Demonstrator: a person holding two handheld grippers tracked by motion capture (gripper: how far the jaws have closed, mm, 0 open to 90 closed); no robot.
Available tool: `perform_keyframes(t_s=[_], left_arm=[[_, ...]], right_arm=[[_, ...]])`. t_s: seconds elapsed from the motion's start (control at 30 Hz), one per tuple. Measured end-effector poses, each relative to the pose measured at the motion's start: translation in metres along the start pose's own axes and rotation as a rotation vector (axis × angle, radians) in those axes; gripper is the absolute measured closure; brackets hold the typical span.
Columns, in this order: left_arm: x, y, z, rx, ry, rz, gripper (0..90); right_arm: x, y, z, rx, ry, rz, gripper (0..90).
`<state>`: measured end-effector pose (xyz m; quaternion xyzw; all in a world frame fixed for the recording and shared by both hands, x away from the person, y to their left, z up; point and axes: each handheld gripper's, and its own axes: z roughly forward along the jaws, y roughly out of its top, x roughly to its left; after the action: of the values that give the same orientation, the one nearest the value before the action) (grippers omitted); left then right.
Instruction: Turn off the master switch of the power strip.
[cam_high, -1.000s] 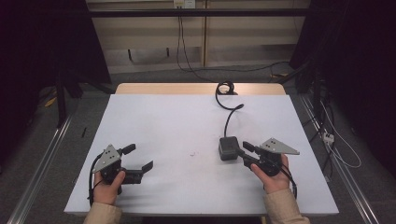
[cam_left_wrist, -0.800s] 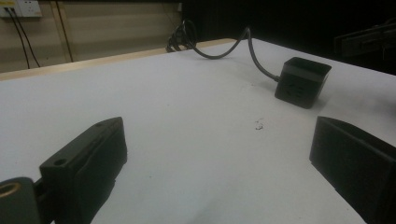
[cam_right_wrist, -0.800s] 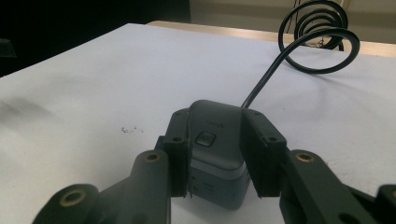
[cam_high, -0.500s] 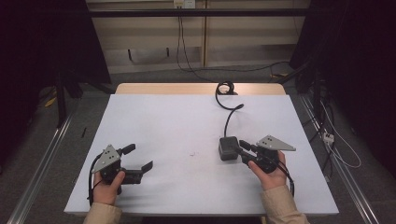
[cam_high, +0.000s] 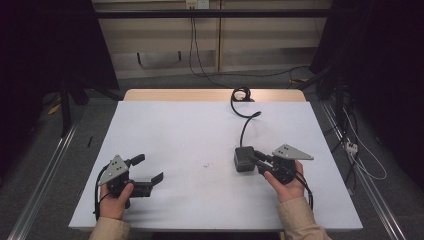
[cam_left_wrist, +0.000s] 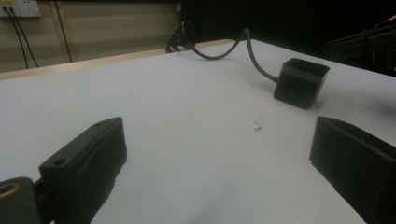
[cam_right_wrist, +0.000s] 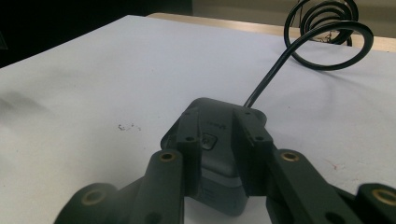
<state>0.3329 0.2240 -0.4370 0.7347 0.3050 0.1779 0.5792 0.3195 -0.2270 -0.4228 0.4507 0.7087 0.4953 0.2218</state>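
- The right gripper (cam_right_wrist: 217, 135) has just been closing its jaws, which now sit against both sides of the small dark-grey plastic adapter block (cam_right_wrist: 212, 154) — gripped, I'd judge, but not yet lifted off the white table (cam_high: 175, 130).
- Its black coiled cable (cam_high: 243, 107) trails to the far edge.
- The left gripper (cam_high: 149, 170) rests apart — jaws wide, empty.

A white surface (cam_high: 165, 130) with a pale wooden far edge stands on grey floor (cam_high: 165, 82). Behind it runs a beige wall (cam_high: 155, 42), cables hanging down it from what seems a socket (cam_high: 196, 4). Both sides are dark.
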Motion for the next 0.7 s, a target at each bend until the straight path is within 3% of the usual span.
perform_keyframes(t_s=[0.7], left_arm=[[-0.0005,-0.0001,-0.0001,0.000,0.001,-0.006,3.6]], right_arm=[[-0.0026,0.0026,0.0039,0.004,0.005,0.003,80.7]])
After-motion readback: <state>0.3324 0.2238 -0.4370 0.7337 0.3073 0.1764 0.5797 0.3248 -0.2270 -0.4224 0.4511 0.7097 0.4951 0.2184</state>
